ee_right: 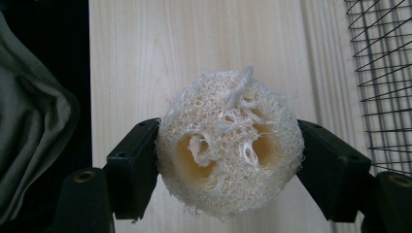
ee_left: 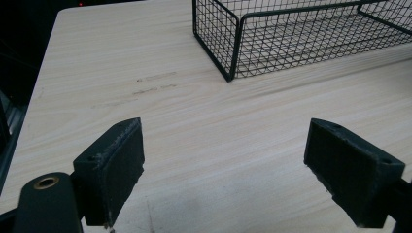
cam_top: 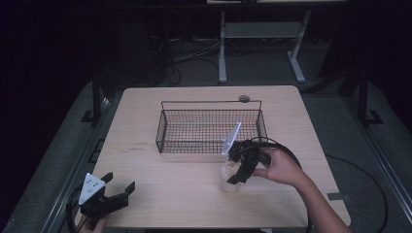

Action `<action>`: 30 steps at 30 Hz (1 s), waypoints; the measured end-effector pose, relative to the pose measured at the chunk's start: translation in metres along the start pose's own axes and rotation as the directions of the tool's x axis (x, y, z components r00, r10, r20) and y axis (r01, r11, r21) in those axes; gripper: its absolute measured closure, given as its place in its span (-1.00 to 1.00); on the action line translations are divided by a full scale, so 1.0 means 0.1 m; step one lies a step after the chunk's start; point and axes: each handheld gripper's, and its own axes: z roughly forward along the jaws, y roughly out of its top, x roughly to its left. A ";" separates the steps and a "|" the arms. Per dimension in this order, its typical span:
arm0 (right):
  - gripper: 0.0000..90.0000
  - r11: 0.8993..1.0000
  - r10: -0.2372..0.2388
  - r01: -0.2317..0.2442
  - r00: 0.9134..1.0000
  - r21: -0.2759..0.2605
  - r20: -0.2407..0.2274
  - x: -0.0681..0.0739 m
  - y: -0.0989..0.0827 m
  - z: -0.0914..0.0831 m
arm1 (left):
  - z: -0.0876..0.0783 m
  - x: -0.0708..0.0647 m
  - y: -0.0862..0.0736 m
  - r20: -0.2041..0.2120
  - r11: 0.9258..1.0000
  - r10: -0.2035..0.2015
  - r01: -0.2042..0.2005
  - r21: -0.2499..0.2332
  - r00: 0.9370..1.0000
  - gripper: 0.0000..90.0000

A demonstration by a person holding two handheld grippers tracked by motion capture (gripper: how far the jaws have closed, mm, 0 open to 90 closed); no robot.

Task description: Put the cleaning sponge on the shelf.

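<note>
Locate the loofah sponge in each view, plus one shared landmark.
High view: loofah sponge right of centre near the table's front, at the right gripper, in front of the wire basket.
Left gripper view: not in it.
Right gripper view: loofah sponge at centre, squeezed between the two black fingers.
Shared landmark: the wire basket, top right in the left gripper view, right edge in the right gripper view.
</note>
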 end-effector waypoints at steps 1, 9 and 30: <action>-0.39 1.000 0.000 0.000 1.000 -0.006 -0.002 -0.01 0.00 -0.01 | 0.00 0.00 0.00 0.000 1.000 0.000 0.000 0.000 1.000 -0.69; -0.39 1.000 -0.003 0.003 1.000 -0.009 -0.009 -0.06 0.08 -0.08 | 0.01 -0.02 0.00 0.004 1.000 0.003 -0.003 -0.001 1.000 -0.69; -0.39 1.000 0.010 -0.010 1.000 -0.004 -0.006 -0.27 0.22 -0.25 | 0.02 -0.01 0.00 0.004 1.000 0.000 0.000 -0.002 1.000 -0.69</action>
